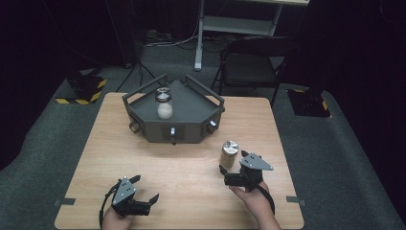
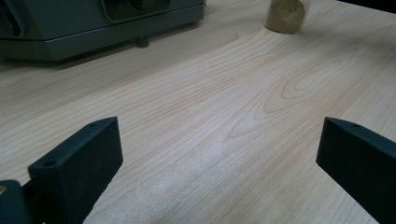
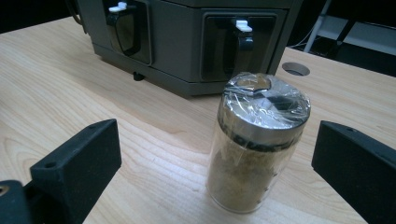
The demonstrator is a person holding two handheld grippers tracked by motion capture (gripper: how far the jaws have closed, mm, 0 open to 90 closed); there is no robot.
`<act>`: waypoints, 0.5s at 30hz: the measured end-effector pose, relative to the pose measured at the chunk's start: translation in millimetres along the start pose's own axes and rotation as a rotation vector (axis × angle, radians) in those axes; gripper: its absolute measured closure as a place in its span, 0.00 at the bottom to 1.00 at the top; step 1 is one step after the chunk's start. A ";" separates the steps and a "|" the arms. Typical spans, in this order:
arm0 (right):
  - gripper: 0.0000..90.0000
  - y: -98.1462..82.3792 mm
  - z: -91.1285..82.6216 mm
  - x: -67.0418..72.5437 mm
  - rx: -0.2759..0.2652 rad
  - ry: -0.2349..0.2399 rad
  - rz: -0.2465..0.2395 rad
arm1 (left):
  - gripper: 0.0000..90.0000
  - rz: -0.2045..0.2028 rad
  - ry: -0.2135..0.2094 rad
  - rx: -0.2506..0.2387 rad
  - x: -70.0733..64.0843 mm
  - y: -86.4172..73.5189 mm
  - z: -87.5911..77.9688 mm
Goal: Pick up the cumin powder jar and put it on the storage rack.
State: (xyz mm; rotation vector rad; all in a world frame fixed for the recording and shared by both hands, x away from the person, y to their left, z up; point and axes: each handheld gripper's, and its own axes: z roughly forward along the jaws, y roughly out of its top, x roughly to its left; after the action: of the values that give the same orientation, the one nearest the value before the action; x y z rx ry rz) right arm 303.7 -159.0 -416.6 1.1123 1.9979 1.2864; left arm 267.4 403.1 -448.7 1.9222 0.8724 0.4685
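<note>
Right tongs (image 3: 212, 175), jaws spread wide, sit just short of the upright clear glass spice jar with foil-wrapped steel cap (image 3: 254, 144) on the table (image 1: 191, 163), nearer than the open left tongs (image 1: 143, 189).

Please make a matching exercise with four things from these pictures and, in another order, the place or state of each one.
Things:
1. brown spice jar
2. white jar
3. left gripper
4. folding chair

Places or states:
a. on the grey tray
b. open above bare table
c. on the floor behind the table
d. upright between the right gripper's open jaws

Pairs: 1-d, 2-a, 3-b, 4-c
</note>
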 end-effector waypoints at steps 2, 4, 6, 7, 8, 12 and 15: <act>0.01 0.6 2.9 -0.9 0.000 -0.006 0.002 | 0.01 0.001 -0.001 0.001 0.7 0.3 0.0; 0.01 1.2 5.8 -2.3 0.002 -0.012 0.006 | 0.01 0.000 -0.003 0.001 0.9 0.2 0.0; 0.01 1.1 7.0 -2.5 0.002 -0.016 0.009 | 0.01 0.001 -0.004 0.001 1.1 0.2 0.0; 0.01 1.1 8.8 -3.9 0.003 -0.018 0.014 | 0.01 -0.001 -0.004 0.001 1.0 0.2 0.1; 0.01 1.0 11.9 -5.1 0.007 -0.022 0.014 | 0.01 0.001 -0.005 0.002 1.3 0.3 0.1; 0.01 0.1 16.1 -7.7 0.011 -0.020 0.015 | 0.01 0.001 -0.005 0.004 1.3 0.7 0.2; 0.02 -1.4 20.0 -9.1 0.014 -0.023 0.017 | 0.01 0.000 -0.007 0.003 1.7 0.5 0.2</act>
State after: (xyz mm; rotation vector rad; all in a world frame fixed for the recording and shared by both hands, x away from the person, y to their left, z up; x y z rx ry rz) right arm 323.3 -157.2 -426.3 1.1481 1.9871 1.2649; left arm 268.8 404.1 -448.4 1.9249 0.8693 0.4606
